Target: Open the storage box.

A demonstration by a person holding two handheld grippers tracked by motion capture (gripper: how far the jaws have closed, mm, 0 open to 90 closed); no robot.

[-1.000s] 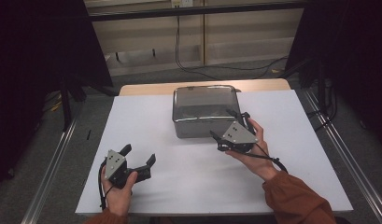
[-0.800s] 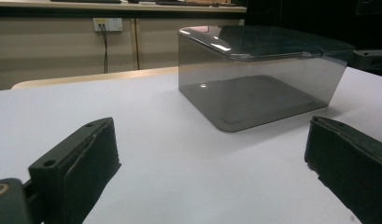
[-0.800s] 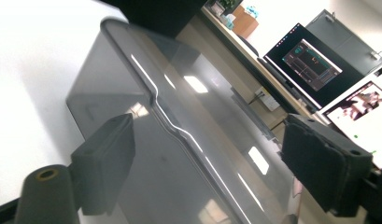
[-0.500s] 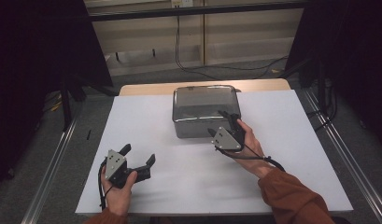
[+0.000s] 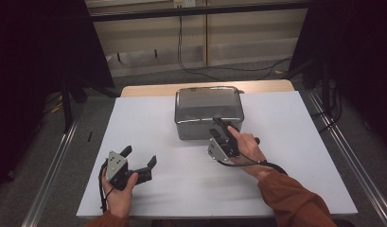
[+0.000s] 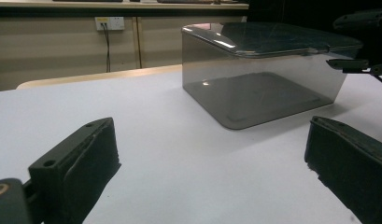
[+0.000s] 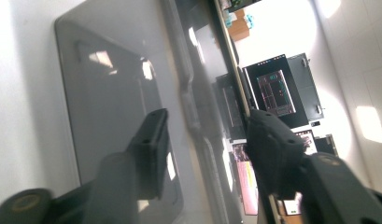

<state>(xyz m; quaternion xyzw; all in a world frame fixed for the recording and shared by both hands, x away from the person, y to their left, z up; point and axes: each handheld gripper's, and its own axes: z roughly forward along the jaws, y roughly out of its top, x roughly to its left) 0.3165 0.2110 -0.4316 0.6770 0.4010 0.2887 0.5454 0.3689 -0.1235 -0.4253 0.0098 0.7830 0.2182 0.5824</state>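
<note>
A white counter [image 5: 148, 123] stands in a dim room with cables along the back wall. Near its far middle sits a smoky, see-through box [image 5: 207, 111] with its lid on. The right tongs [image 5: 218, 128] are turned on their side, the hand [image 5: 245, 149] gripping from behind, forearm slanting in from the lower right. Their jaws have just been closing and now straddle the box's near lid edge; I cannot tell whether the pads press on it. The left tongs [image 5: 139, 158] rest low at the near left, spread wide and holding nothing, pointing towards the box. No writing can be read.
</note>
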